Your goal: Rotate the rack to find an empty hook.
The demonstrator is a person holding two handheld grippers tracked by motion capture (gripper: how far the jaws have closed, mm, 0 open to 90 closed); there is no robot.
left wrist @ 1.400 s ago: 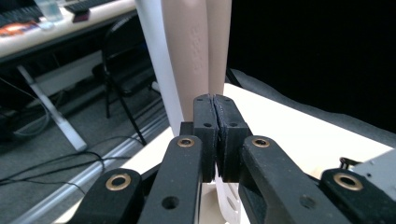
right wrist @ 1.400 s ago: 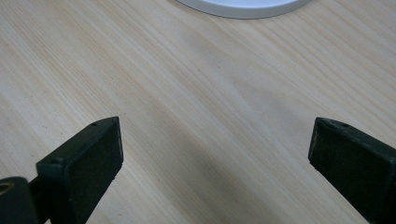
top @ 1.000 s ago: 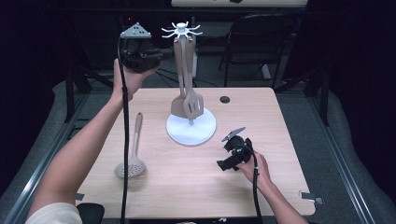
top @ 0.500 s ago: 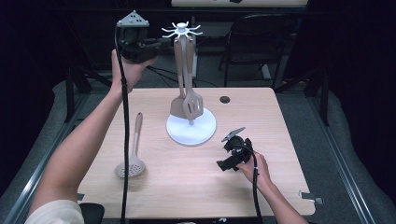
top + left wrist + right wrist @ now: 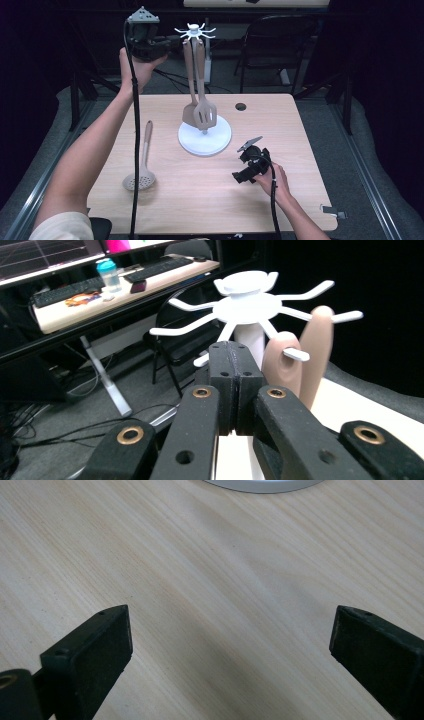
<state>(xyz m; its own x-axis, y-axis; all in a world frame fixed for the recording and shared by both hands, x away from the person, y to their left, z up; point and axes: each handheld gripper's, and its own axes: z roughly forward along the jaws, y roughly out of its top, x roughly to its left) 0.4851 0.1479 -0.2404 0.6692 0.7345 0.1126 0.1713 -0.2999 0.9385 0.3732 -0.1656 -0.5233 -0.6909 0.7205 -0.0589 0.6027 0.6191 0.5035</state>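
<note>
Left gripper (image 5: 159, 46) raised beside the white hook rack (image 5: 195, 32), jaws pressed together, empty; rack crown just ahead of them. Two utensils hang there. Slotted spoon (image 5: 142, 162) lies on table (image 5: 300, 165), handle pointing away, left-hand side. Right gripper (image 5: 239, 176) rests low, jaws spread.

A lab or office recording space: a wooden table (image 5: 210, 200) among dark curtains, a folding chair (image 5: 272, 45) behind, and a desk (image 5: 75, 310) carrying keyboards (image 5: 155, 267) and monitors (image 5: 45, 255).

No readable text, label, brand, number or sign on anything.
</note>
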